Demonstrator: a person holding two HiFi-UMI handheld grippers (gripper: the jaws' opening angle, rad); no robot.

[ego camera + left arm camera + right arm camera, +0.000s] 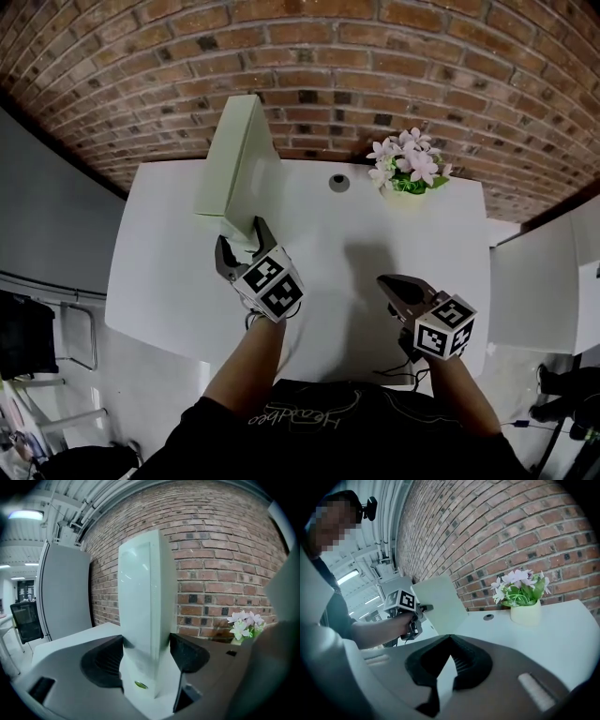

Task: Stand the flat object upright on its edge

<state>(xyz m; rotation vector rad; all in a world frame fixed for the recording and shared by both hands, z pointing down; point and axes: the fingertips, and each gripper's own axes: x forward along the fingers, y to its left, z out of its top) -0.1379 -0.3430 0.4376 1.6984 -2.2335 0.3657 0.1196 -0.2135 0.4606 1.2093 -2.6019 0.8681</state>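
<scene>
The pale flat box [234,155] is stood upright on its edge at the back left of the white tabletop [169,291] — pinched low at its near end by the left claw [246,239]. The right claw [392,286] is pressed together, nothing between its jaws — held well apart to the right, short of the flower pot [408,178].

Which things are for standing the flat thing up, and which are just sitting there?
For the job:
- pale green flat box, upright on its edge
- left gripper, jaws closed on its bottom

Just there:
- right gripper, jaws shut and empty
- flower pot
- round hole in the white table
</scene>
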